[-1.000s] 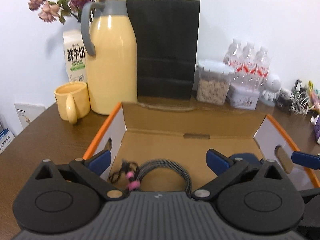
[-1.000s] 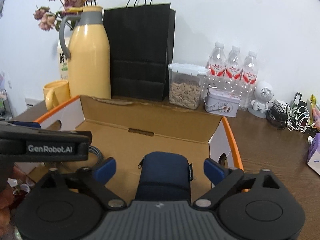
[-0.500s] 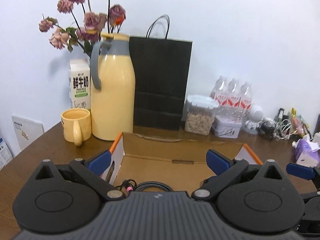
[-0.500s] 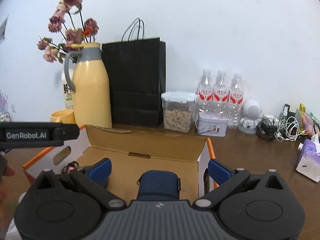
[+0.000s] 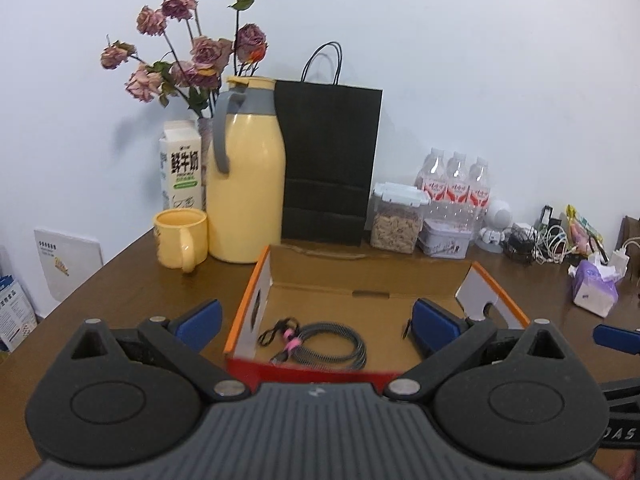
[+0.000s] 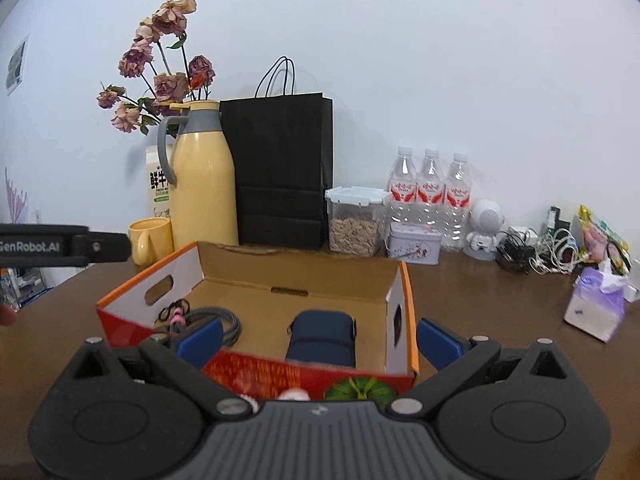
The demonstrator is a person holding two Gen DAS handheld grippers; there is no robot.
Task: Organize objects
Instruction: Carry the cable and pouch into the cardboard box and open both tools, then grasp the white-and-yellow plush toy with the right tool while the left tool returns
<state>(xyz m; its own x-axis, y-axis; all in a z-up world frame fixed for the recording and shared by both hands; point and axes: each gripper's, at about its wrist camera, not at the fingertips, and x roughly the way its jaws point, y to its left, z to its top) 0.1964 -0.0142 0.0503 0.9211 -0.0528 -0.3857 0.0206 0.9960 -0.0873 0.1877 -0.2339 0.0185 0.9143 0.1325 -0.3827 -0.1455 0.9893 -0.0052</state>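
Observation:
An open cardboard box (image 5: 372, 280) with orange-edged flaps stands on the brown table; it also shows in the right wrist view (image 6: 304, 280). Inside lie a coiled grey cable (image 5: 328, 344) with a pink tie, seen again in the right wrist view (image 6: 216, 318), and a dark blue pouch (image 6: 322, 336). My left gripper (image 5: 316, 320) is open and empty, held back above the box's near edge. My right gripper (image 6: 318, 338) is open and empty, also back from the box's near wall.
Behind the box stand a yellow thermos (image 5: 248, 176), yellow mug (image 5: 182, 240), milk carton (image 5: 180, 172), dried flowers (image 5: 192, 56), black paper bag (image 5: 328, 164), cereal container (image 5: 396, 222), tin (image 5: 446, 242) and water bottles (image 5: 454, 184). Cables (image 6: 536, 250) and a tissue pack (image 6: 596, 308) lie right.
Both grippers have drawn back and up out of the box, staying open. The cable and blue pouch remain inside the box.

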